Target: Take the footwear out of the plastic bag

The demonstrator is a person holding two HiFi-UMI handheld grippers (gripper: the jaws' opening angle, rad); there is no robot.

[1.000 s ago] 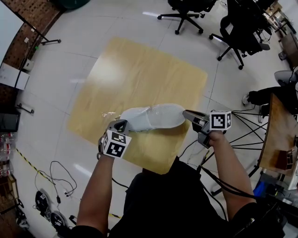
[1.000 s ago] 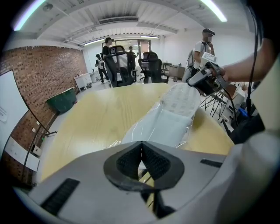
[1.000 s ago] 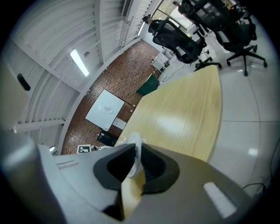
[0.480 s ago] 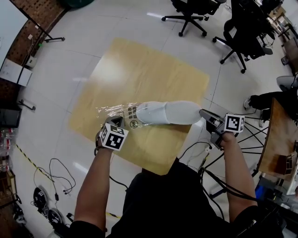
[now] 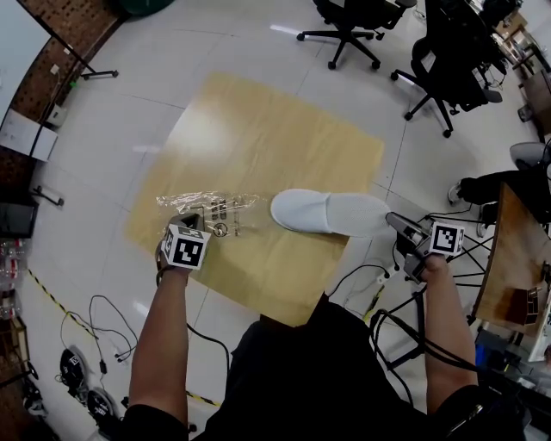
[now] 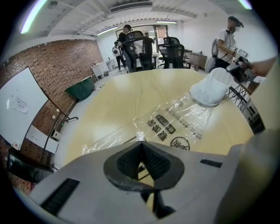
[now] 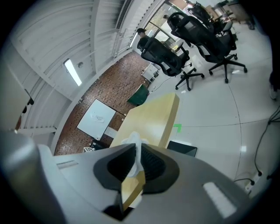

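Floor (image 5: 258, 47): glossy pale tiles, loose cables (image 5: 112, 332).
Table (image 5: 258, 138): light wood.
Chairs (image 5: 344, 21): black, wheeled, beyond table.
Wall (image 6: 57, 65): red brick, whiteboard (image 6: 17, 107).
Light: ceiling strips (image 7: 73, 72).

One white slipper (image 5: 327, 212) out there, just the one! One clear plastic bag (image 5: 207, 205). One wooden worktop (image 5: 258, 129). Two sets of tongs: left tongs (image 5: 201, 222), right tongs (image 5: 394, 220). And beyond, two black office chairs (image 5: 343, 17) in the head view.
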